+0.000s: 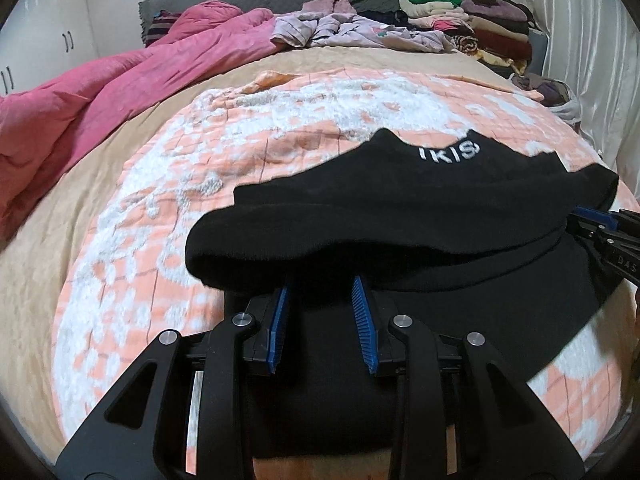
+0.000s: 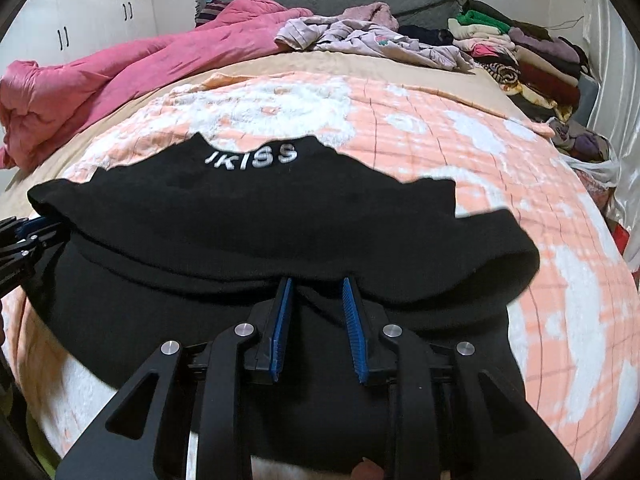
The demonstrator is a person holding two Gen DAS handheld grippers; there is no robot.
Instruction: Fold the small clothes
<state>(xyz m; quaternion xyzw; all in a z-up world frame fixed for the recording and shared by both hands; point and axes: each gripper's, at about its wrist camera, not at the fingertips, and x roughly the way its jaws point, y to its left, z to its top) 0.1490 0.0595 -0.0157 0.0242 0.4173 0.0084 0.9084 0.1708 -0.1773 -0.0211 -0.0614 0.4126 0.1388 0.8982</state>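
On the left, we hold our left claw point(image 1: 320, 280) angled down toward the bed, its blue ribbed pads point(image 1: 362, 320) reaching into the near fold of the black garment point(image 1: 400, 208); the tips vanish under the cloth, the pads stand narrowly apart, and the fabric appears pinched between them. From this view the right claw point(image 1: 592, 226) comes in at the right edge, its blue tips meeting the garment's far right corner. Moving right, our right claw point(image 2: 316, 284) sits at much the same downward tilt, its pads point(image 2: 354, 328) likewise buried in the folded edge and seemingly clamped on the cloth. In its view the left claw point(image 2: 36, 228) shows at the left edge, at the garment's left corner. The garment lies across the peach-and-white blanket point(image 2: 460, 120) at the near end of the bed point(image 1: 48, 248), doubled over so an upper layer lies raised over a lower one, with white lettering reading "IKISS" near its far jagged edge. Farther back we see a pink quilt point(image 1: 120, 92) on the left, crumpled lilac clothes point(image 2: 368, 40) in the middle, and a stack of folded clothes point(image 2: 532, 56) on the right.
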